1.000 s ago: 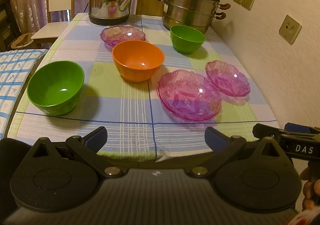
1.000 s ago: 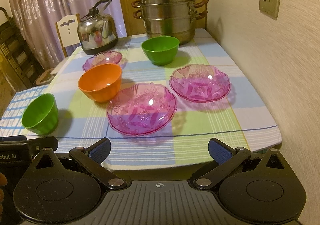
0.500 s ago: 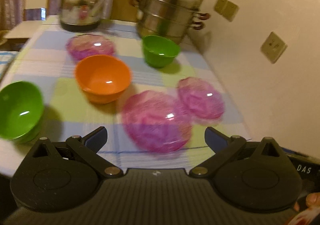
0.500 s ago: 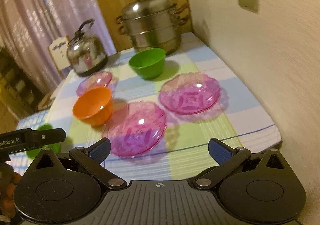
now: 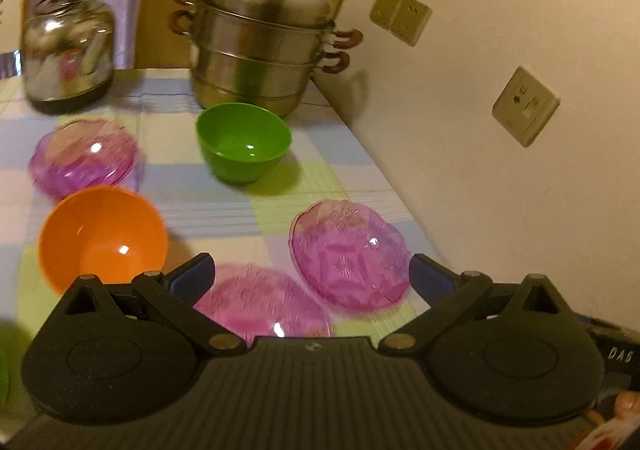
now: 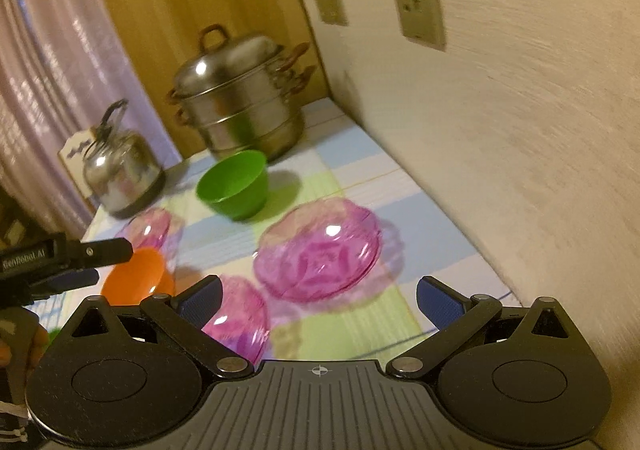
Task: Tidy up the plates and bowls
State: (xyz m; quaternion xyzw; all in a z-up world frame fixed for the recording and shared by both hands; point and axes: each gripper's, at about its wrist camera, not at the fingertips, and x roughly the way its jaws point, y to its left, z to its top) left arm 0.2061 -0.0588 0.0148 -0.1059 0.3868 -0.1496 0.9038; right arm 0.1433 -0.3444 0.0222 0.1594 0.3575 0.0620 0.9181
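Three pink glass plates lie on the checked tablecloth: one by the wall [image 5: 350,256] [image 6: 320,254], one nearer and partly hidden behind my grippers [image 5: 260,304] [image 6: 238,318], and one farther back on the left [image 5: 84,158] [image 6: 150,228]. An orange bowl [image 5: 102,240] [image 6: 138,278] sits at the left, a green bowl [image 5: 244,146] [image 6: 234,184] in front of the steamer. A second green bowl shows only as a sliver at the left edge [image 5: 6,362]. My left gripper [image 5: 310,278] and right gripper [image 6: 320,298] both hover open and empty above the near plates.
A steel steamer pot [image 5: 260,46] [image 6: 240,102] and a kettle [image 5: 68,50] [image 6: 120,166] stand at the table's far end. A wall with sockets [image 5: 524,106] runs close along the right edge. The left gripper's body [image 6: 60,258] shows at the right wrist view's left.
Both grippers have moved forward over the table and swung toward the wall. The plates by the wall now sit closer under them. The near green bowl has slid out of view.
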